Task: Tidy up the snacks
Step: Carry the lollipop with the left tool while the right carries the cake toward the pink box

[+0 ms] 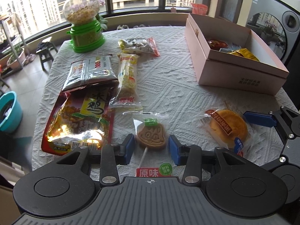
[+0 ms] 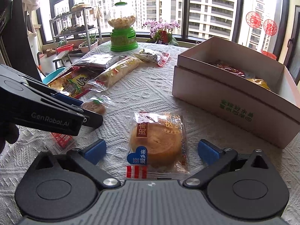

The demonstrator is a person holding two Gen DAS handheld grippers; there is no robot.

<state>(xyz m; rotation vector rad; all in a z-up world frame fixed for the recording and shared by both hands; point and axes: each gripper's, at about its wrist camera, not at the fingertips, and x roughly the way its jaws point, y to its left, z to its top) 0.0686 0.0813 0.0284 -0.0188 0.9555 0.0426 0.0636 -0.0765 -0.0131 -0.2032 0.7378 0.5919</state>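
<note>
L gripper (image 1: 151,147): jaws part-open, blue pads either side of the lollipop cookie (image 1: 151,136), small gaps both sides, not pressing; seen side-on in R view (image 2: 90,112).
R gripper (image 2: 151,150): spread wide, released, nothing gripped; round pastry (image 2: 157,144) lay in its wrapper on the cloth between the pads, clear of both.
Lollipop cookie: in clear wrapper near table's front edge, stick pointing toward L cam; R view showed only part of it (image 2: 94,107) behind L gripper's finger.
Pastry, L view: (image 1: 227,126) to the right of the cookie, with one blue R pad (image 1: 259,119) just beside it.
Box (image 2: 230,101): pink, open, far right of table; L view looked down into it (image 1: 202,56) & showed red, blue, gold packets; R view showed mostly the front wall w/ green print.
Loose snacks: red/gold bag (image 1: 78,120), silver pack (image 1: 91,73), long yellow pack (image 1: 127,76), small mixed pack (image 1: 138,46), all on left half of table.
Green dispenser (image 1: 84,26): far-left corner, pale balls in the globe.
Only in R view: pink orchid (image 2: 161,28) by window, red window decals (image 2: 253,19).
Only in L view: teal basin (image 1: 9,110) on floor.
</note>
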